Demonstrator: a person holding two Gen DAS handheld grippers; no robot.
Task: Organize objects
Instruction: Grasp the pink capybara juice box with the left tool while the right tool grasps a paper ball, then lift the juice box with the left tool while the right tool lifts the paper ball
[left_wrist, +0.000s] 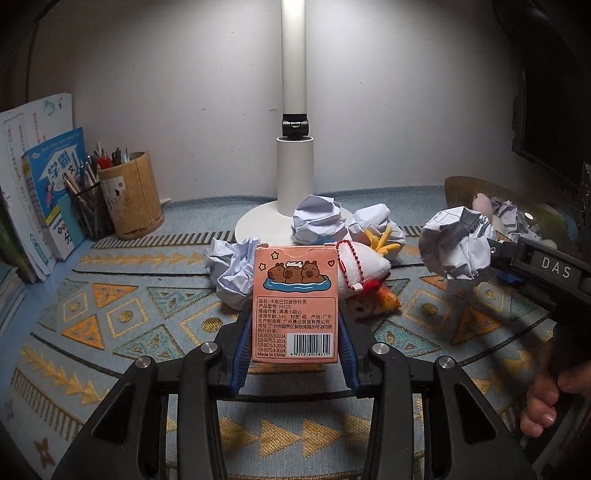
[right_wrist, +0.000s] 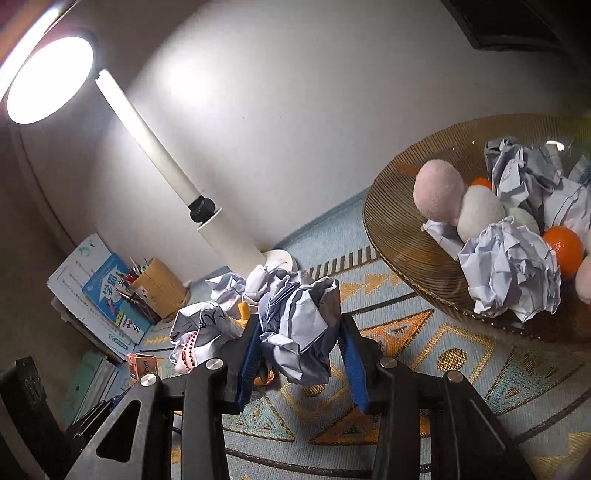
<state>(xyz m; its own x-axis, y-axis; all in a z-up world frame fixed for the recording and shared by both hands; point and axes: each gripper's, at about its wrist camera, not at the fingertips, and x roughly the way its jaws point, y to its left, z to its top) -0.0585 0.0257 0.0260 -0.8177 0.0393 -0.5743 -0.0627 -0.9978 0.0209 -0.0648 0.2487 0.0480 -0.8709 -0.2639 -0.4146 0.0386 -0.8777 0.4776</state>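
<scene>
Meanwhile, the left gripper (left_wrist: 295, 325) clamps a pink card box (left_wrist: 295, 302) upright, and the right gripper (right_wrist: 299, 332) pinches a crumpled paper ball (right_wrist: 299, 328) aloft.

paper balls (left_wrist: 317, 219) before lamp (left_wrist: 294, 173), bowl (right_wrist: 399, 206) right

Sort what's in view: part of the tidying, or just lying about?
In play: card box in left gripper; paper ball in right gripper; bowl; loose paper balls; plush keychain.
Lying about: desk lamp, pen holder, books.
</scene>
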